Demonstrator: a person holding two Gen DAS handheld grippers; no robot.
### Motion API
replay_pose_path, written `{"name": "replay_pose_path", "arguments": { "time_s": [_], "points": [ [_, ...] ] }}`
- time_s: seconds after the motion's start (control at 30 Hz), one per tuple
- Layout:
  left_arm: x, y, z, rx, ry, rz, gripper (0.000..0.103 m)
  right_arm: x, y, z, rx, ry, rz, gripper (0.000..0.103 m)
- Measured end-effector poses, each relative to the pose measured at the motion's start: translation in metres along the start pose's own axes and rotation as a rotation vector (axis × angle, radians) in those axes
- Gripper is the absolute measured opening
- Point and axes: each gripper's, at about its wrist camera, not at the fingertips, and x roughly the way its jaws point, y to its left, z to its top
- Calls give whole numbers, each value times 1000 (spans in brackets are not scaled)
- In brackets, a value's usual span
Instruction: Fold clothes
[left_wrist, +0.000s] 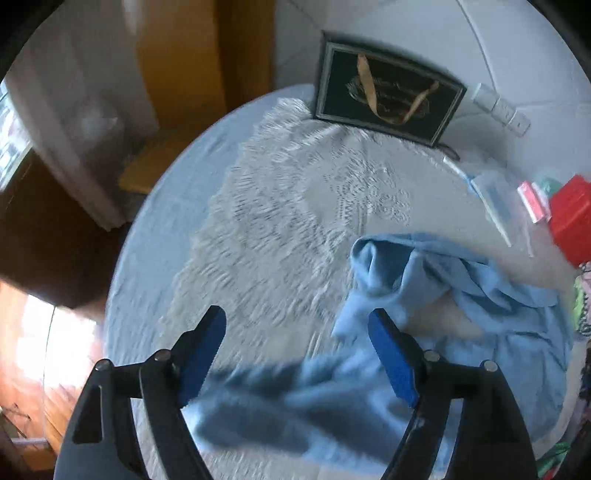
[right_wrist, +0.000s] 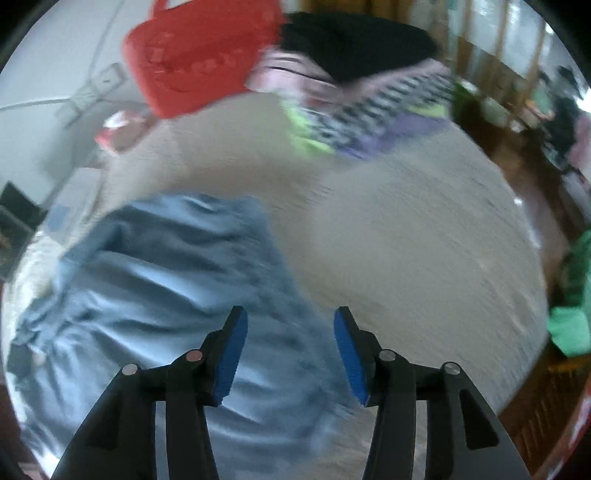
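Observation:
A crumpled light blue garment (left_wrist: 443, 332) lies on the round table (left_wrist: 155, 236) with its lace cloth. In the left wrist view it spreads from the middle right down under my left gripper (left_wrist: 297, 317), which stands open just above the fabric with nothing between its blue pads. In the right wrist view the same blue garment (right_wrist: 155, 295) fills the lower left. My right gripper (right_wrist: 290, 317) is open above the garment's right edge, also holding nothing. Both views are blurred by motion.
A black framed gift bag (left_wrist: 388, 88) leans against the wall at the table's far side. A red bag (right_wrist: 199, 59) and a pile of mixed clothes (right_wrist: 351, 110) sit at the back. Clear plastic packets (left_wrist: 495, 192) lie beside the red bag. A green cloth (right_wrist: 572, 295) hangs off the right.

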Motion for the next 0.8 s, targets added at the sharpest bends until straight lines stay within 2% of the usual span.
{"name": "replay_pose_path", "arguments": {
  "time_s": [0.2, 0.3, 0.4, 0.47, 0.5, 0.57, 0.63, 0.7, 0.73, 0.77, 0.8],
  "points": [
    [74, -37, 32, 71, 50, 39, 79, 31, 56, 42, -49, 14, 92, 44],
    [103, -49, 40, 107, 76, 34, 79, 52, 67, 66, -44, 34, 88, 48],
    [122, -77, 36, 142, 104, 26, 79, 73, 70, 72, -70, 69, 55, 63],
    [134, -91, 32, 160, 133, 2, 79, 87, 71, 75, -90, 93, 32, 89],
    [139, -96, 29, 173, 154, -18, 82, 94, 72, 77, -99, 105, 20, 90],
    [138, -101, 26, 192, 134, -26, 77, 109, 73, 80, -119, 129, -3, 91],
    [135, -103, 26, 191, 125, -30, 61, 123, 74, 83, -138, 153, -27, 98],
    [131, -101, 28, 176, 125, -34, 6, 137, 76, 86, -158, 177, -50, 100],
    [128, -100, 29, 168, 120, -27, 6, 144, 76, 88, -167, 189, -62, 91],
    [123, -98, 31, 166, 93, 12, 6, 148, 79, 88, -190, 188, -96, 60],
    [117, -97, 34, 167, 59, 55, 6, 146, 83, 87, -209, 173, -115, 43]
  ]
}}
